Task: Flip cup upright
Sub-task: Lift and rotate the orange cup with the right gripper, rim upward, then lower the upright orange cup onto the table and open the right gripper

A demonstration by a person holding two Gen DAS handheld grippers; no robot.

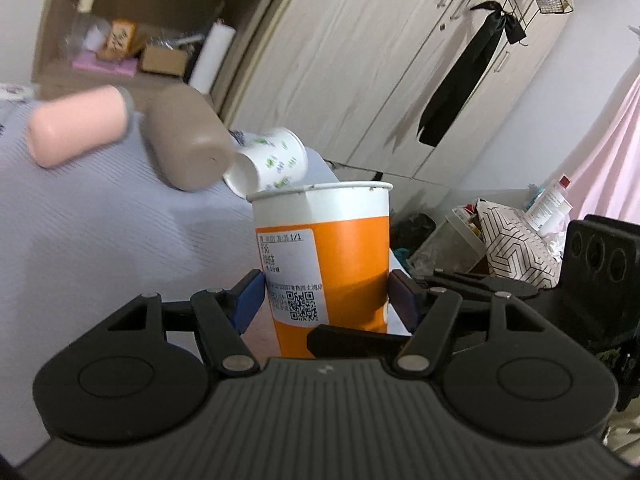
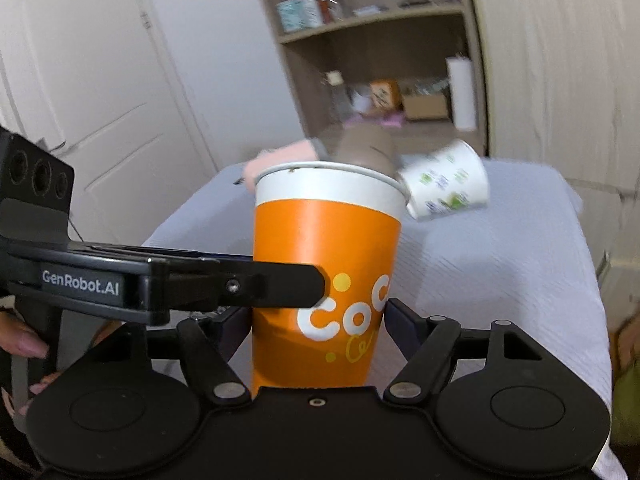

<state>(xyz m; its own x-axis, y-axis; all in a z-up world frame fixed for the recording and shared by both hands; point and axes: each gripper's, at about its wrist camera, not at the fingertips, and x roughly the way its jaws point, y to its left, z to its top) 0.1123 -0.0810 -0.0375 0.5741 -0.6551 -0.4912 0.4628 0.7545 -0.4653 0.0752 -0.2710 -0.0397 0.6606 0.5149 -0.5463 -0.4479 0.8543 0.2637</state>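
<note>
An orange and white paper cup (image 1: 340, 256) stands upright with its rim up, held between both grippers above the lilac bed cover. My left gripper (image 1: 326, 300) is shut on the orange cup, blue pads against its sides. In the right wrist view the same cup (image 2: 324, 280) sits between the pads of my right gripper (image 2: 320, 320), also shut on it. The left gripper's finger (image 2: 256, 284) crosses the cup's front there.
A white cup with green print (image 1: 272, 164) lies on its side on the bed (image 1: 100, 240), next to a brown bottle (image 1: 184, 136) and a pink one (image 1: 80, 124). A shelf unit (image 2: 380, 60) and wardrobe (image 1: 400, 80) stand behind. Clutter (image 1: 512, 236) sits beyond the bed's right edge.
</note>
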